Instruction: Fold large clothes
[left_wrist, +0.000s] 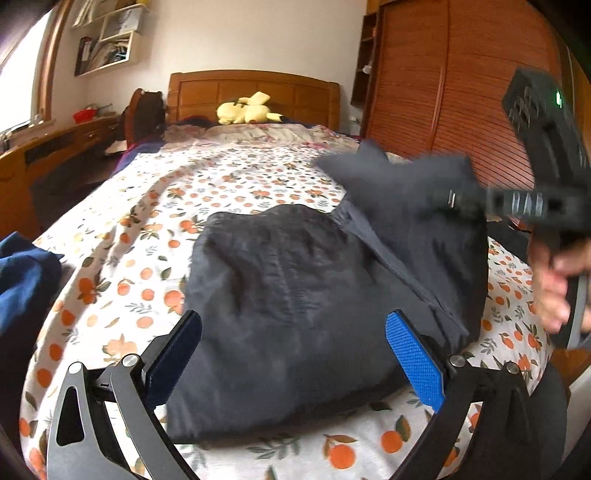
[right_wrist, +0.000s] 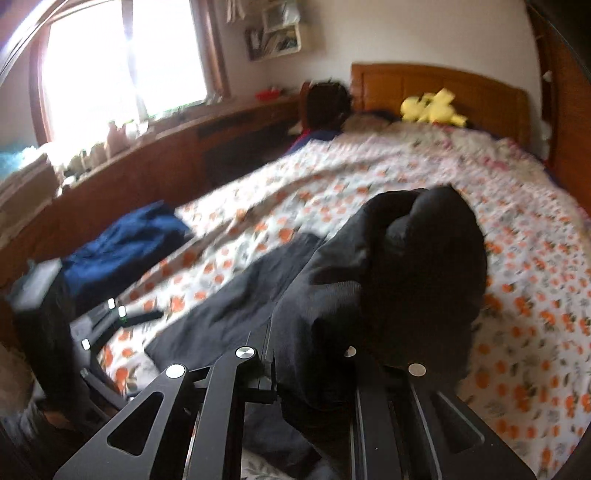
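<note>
Daylight pours from the window (right_wrist: 122, 62), blown out to white glare, leaving the room softly bright with weak shadows, while motion blur smears the bedspread (right_wrist: 424, 177) and right gripper (left_wrist: 439, 201), and fisheye curvature darkens every corner.

The left wrist camera is looking from the bed's foot, tilted down along the bedspread (left_wrist: 155, 229) toward the headboard (left_wrist: 255, 92). The right wrist camera is facing the same way, angled toward the window (right_wrist: 122, 62), closer in. Both are sharing the yellow plush toy (right_wrist: 432, 107).
</note>
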